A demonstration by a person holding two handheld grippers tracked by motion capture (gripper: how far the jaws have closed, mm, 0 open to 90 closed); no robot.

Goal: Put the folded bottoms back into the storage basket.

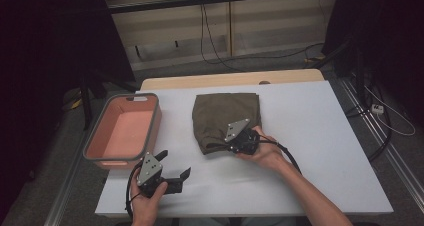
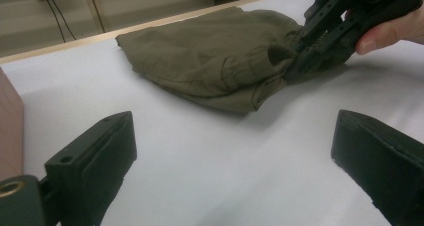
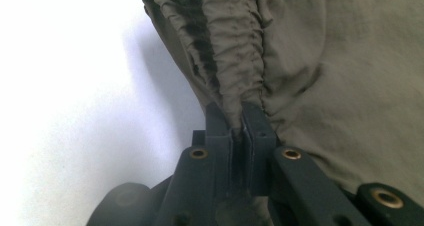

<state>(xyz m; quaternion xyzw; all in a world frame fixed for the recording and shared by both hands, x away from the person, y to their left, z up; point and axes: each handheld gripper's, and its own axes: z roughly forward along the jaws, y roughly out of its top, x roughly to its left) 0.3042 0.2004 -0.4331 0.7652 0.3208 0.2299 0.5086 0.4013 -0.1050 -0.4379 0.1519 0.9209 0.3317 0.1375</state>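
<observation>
A folded olive-green garment (image 1: pixel 226 117) was laid near the middle of the white surface (image 1: pixel 310 136), with its gathered elastic edge turned toward six o'clock in the high view. That edge was pinched by the right tongs (image 1: pixel 234 145), whose jaws were pressed together on a ridge of the puckered cloth; in the right gripper view the fabric (image 3: pixel 300 61) was seen rising from between the jaws at twelve o'clock. The right tongs were held by the right hand (image 1: pixel 265 153) at about five o'clock from the garment's centre.

The left tongs (image 1: pixel 175 166) were held by the left hand (image 1: pixel 147 201) at about seven o'clock on the surface, with the jaws spread wide and nothing between them. In the left gripper view the garment (image 2: pixel 210 56) was seen at twelve o'clock beyond the jaws, well apart from them, and the right tongs (image 2: pixel 300 56) were seen gripping its edge at about one o'clock.

A salmon-pink bin with a grey rim (image 1: pixel 105 158) was set at the nine o'clock edge of the surface, just beside the left tongs. A pale wooden strip (image 1: pixel 230 79) was seen along the far edge of the surface at twelve o'clock. Beyond it a grey floor (image 1: pixel 280 63) was crossed by black cables (image 1: pixel 207 41), and light wooden panelling (image 1: pixel 260 21) was seen against the back of the room. The room was dark at both sides.
</observation>
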